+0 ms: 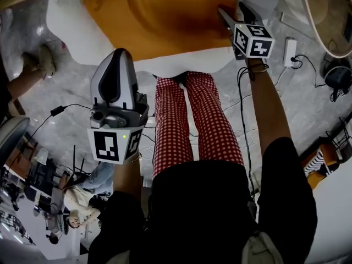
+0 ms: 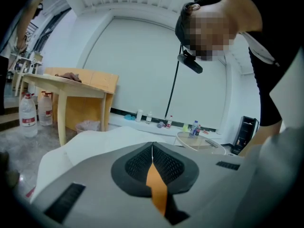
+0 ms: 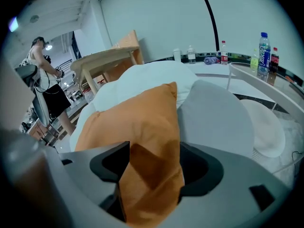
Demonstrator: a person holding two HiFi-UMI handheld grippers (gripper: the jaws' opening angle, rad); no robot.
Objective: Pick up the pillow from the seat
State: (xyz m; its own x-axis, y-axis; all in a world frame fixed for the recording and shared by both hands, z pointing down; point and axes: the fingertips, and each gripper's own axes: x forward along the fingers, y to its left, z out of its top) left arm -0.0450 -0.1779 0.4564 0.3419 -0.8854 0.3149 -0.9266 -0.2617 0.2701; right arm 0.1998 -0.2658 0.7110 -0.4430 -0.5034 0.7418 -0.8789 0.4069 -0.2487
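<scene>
Orange fabric pillow (image 1: 159,15) (image 3: 137,127) lying flat on white cushioned seat (image 1: 69,29). Right gripper (image 1: 232,10) (image 3: 152,160) over seat's right part, fingers spread wide, pillow corner between them. Left gripper (image 1: 120,54) (image 2: 152,146) off the seat, before its front edge, fingers together, empty.

**Occluded and Cropped Regions**

Head view: the pillow (image 1: 159,15) is cut off by the top edge of the frame. It covers most of the seat (image 1: 71,31), which the same edge also crops. At upper right, the jaw tips of the right gripper (image 1: 234,12) merge with the pillow's right border and cannot be separated from it.

Right gripper view: at lower centre, the pillow corner fills the gap and partly hides both inner jaw faces.

Left gripper view: right of centre, the bottles (image 2: 194,127) are too small for their labels to be read.
</scene>
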